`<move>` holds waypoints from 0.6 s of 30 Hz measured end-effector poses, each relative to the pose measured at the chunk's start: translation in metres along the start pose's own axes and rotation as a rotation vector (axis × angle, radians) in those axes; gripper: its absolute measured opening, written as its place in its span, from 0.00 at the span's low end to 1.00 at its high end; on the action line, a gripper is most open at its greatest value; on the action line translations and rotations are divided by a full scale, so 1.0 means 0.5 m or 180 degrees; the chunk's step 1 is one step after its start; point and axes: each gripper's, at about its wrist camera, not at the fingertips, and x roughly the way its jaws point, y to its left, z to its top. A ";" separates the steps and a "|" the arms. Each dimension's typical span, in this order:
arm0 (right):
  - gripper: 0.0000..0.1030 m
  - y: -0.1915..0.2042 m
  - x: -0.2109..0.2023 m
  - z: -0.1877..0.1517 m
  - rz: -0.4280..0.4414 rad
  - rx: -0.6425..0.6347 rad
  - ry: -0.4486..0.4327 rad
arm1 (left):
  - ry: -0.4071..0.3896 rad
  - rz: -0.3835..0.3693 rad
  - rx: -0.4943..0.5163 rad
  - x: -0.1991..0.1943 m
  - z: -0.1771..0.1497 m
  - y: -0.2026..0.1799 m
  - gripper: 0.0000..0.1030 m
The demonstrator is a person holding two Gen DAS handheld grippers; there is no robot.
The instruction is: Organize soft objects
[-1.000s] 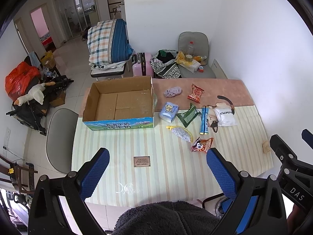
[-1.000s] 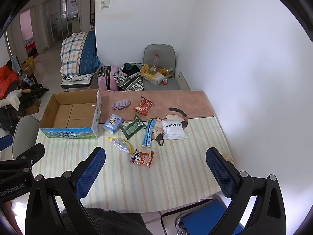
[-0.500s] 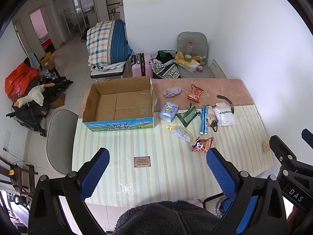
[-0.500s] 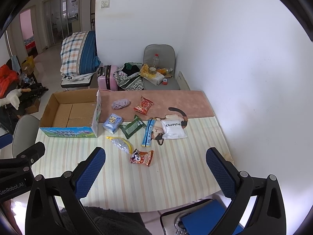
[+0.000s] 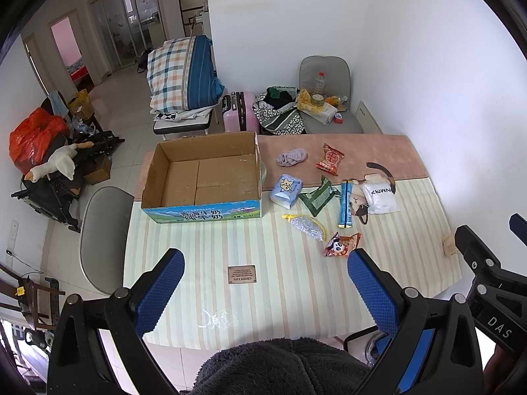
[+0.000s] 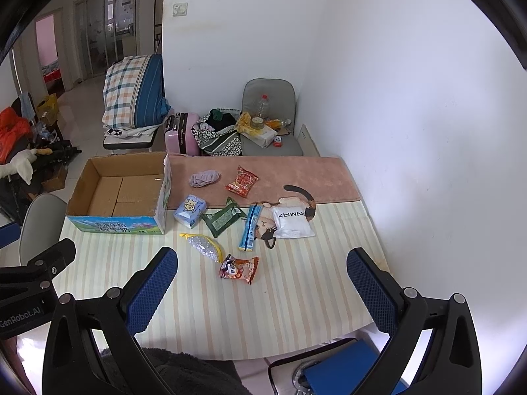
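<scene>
An open, empty cardboard box (image 5: 201, 177) (image 6: 122, 194) stands on the striped table at the left. Right of it lie soft items: a purple cloth (image 5: 291, 158) (image 6: 204, 177), a red snack bag (image 5: 330, 159) (image 6: 242, 181), a blue tissue pack (image 5: 286, 189) (image 6: 190, 209), a green packet (image 5: 318, 196) (image 6: 223, 217), a blue stick pack (image 5: 346, 203) (image 6: 251, 227), a white pouch (image 5: 378, 196) (image 6: 291, 222), a silver-yellow bag (image 5: 306, 226) (image 6: 204, 245) and a panda snack bag (image 5: 342, 245) (image 6: 238, 268). My left gripper (image 5: 265, 288) and right gripper (image 6: 262, 286) are open, empty, high over the table's near edge.
A cat-shaped mat (image 5: 362, 204) lies under the white pouch. A pink runner (image 5: 362, 146) covers the table's far side. A grey chair (image 5: 102, 237) stands left of the table, another with clutter (image 5: 326, 98) behind it. The white wall is close on the right.
</scene>
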 end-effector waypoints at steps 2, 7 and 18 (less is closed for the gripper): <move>1.00 0.001 0.001 0.000 -0.0002 0.0004 -0.0012 | -0.0002 -0.0002 0.0000 -0.002 0.003 0.002 0.99; 1.00 0.002 0.002 0.001 -0.0006 0.0015 -0.0033 | -0.0012 0.0009 0.0005 -0.005 0.006 0.005 0.99; 1.00 0.008 -0.006 0.001 0.0000 0.0038 -0.0104 | -0.0048 0.0029 -0.0011 -0.012 0.013 0.019 0.99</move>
